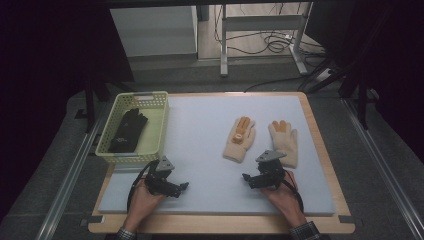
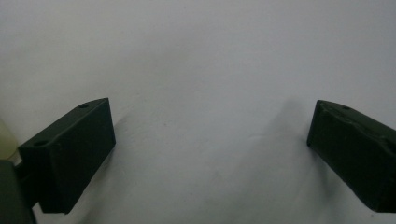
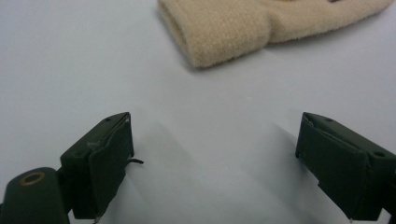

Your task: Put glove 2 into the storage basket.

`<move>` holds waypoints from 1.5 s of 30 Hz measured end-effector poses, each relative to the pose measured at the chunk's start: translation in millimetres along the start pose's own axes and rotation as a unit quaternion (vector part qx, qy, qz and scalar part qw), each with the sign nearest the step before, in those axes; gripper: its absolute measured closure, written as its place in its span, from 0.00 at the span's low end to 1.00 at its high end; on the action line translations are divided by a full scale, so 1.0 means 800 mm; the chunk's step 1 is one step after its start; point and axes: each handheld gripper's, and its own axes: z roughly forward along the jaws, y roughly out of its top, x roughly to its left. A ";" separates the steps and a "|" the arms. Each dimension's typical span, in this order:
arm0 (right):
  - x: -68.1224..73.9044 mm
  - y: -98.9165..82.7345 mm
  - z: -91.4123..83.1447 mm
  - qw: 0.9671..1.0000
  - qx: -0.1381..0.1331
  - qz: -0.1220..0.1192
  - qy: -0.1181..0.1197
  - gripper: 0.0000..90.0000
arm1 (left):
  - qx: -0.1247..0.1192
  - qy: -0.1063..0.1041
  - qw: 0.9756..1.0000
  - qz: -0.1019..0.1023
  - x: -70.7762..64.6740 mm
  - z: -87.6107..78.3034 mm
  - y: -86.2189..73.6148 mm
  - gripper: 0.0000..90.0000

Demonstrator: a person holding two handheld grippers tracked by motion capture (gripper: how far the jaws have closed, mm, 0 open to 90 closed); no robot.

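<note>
Both grippers, left gripper (image 1: 183, 186) and right gripper (image 1: 246, 177), jaws spread, before two beige gloves (image 1: 240, 139), fingertips pointing away.

I see my two hands, each with a plaid cuff at the wrist. The left gripper (image 1: 167, 181) and right gripper (image 1: 262, 176) are black, each topped by a grey three-cornered plate, with black cables looping back. Their blocky jaws carry small screw holes.
</note>
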 end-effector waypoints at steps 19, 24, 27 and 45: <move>-0.012 0.027 -0.029 1.000 -0.005 -0.007 -0.016 0.24 | -0.004 0.001 1.000 -0.001 0.000 0.000 -0.001 0.01; -0.036 0.038 -0.047 0.999 -0.001 -0.017 -0.049 0.39 | -0.004 0.001 1.000 -0.001 0.000 0.000 -0.001 0.01; -0.062 0.037 -0.055 0.998 -0.003 0.006 -0.059 0.47 | -0.004 0.001 1.000 -0.001 0.000 0.000 -0.001 0.01; -0.169 0.016 -0.055 0.992 -0.005 0.091 -0.091 0.51 | -0.005 0.002 1.000 -0.003 0.000 0.000 -0.001 0.01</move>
